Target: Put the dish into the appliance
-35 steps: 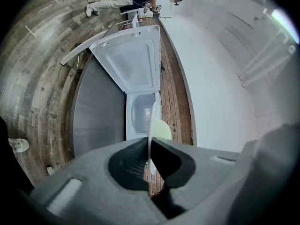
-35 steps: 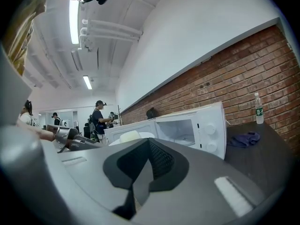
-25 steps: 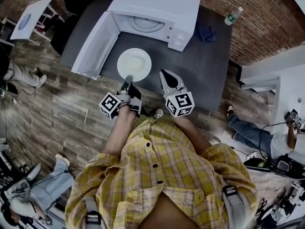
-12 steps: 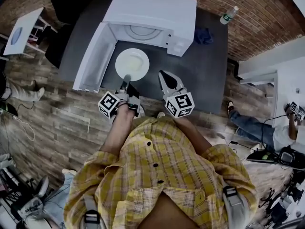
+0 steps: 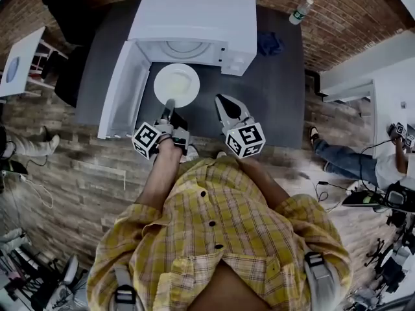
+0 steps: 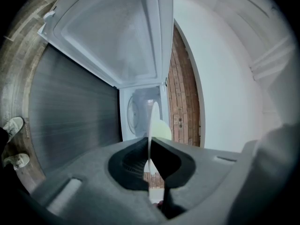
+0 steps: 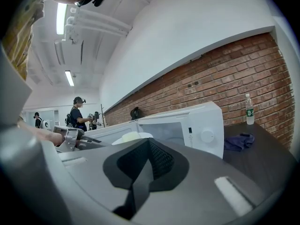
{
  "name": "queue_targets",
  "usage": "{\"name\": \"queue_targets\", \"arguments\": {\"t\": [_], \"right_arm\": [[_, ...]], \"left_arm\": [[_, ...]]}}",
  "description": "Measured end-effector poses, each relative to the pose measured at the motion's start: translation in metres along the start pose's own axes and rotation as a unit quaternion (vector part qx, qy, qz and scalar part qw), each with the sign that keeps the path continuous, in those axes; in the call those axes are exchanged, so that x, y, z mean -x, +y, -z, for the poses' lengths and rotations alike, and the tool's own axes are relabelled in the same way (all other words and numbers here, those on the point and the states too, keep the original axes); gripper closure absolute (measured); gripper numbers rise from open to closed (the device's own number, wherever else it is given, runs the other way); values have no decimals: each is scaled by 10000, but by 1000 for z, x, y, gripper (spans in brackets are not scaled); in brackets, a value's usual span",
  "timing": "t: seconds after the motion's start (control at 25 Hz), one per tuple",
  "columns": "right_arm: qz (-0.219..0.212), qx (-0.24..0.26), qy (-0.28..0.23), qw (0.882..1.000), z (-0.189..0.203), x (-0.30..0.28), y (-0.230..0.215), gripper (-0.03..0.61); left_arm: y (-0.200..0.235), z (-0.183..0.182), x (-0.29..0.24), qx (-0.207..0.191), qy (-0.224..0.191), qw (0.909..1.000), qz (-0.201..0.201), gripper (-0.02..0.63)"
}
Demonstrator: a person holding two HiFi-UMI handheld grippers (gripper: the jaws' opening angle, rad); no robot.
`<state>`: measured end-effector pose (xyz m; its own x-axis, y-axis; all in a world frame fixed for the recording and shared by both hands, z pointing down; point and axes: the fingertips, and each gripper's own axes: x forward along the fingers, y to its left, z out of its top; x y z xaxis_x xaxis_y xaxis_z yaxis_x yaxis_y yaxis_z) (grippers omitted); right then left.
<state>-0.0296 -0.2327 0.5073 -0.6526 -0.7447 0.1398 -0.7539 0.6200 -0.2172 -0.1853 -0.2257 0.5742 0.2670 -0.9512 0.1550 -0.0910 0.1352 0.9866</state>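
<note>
Grips the plate (image 5: 176, 83) by its near rim with the left gripper (image 5: 170, 105), jaws clamped onto the thin edge, one above and one below. Takes it by the rim, most likely, to send the far side in first with the gripper trailing outside. Carries it level, seemingly lifted off the table (image 5: 279, 102), just in front of the microwave (image 5: 194, 15) mouth, far rim about at the threshold. Judged from above, not yet inside.

Has the door (image 5: 120, 89) swung wide to the left, clearing a straight path into the cavity. Shows the turntable (image 5: 185, 47) bare. In the left gripper view, lines the plate up edge-on with that opening.

Parks the right gripper (image 5: 224, 103) to the right of the plate and apart from it, jaws together with nothing between them. Probably held back to stay out of the way, perhaps ready for the door.

Leaves a bottle (image 5: 297, 11) and a blue cloth (image 5: 269, 43) on the table right of the microwave, well clear of the path.

Calls next, probably, for a level push forward and a gentle set-down on the turntable before letting go. Risks a tilt or a slip, with only one rim pinch for support.
</note>
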Motion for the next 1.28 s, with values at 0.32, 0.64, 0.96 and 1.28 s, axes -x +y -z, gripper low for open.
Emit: {"name": "queue_targets", "arguments": {"t": [0.32, 0.64, 0.96, 1.28], "right_arm": [[51, -83, 59, 9999, 5, -8, -8, 574], [-24, -46, 116, 9999, 5, -18, -7, 574], [-47, -18, 167, 9998, 8, -26, -6, 574], [-25, -11, 220, 9998, 11, -33, -7, 574]], "left_arm": [[9, -4, -21, 66, 94, 9999, -38, 606], [19, -10, -45, 71, 84, 9999, -114, 606], [29, -16, -65, 240, -7, 9996, -154, 606], [37, -23, -90, 343, -116, 9992, -179, 606]]}}
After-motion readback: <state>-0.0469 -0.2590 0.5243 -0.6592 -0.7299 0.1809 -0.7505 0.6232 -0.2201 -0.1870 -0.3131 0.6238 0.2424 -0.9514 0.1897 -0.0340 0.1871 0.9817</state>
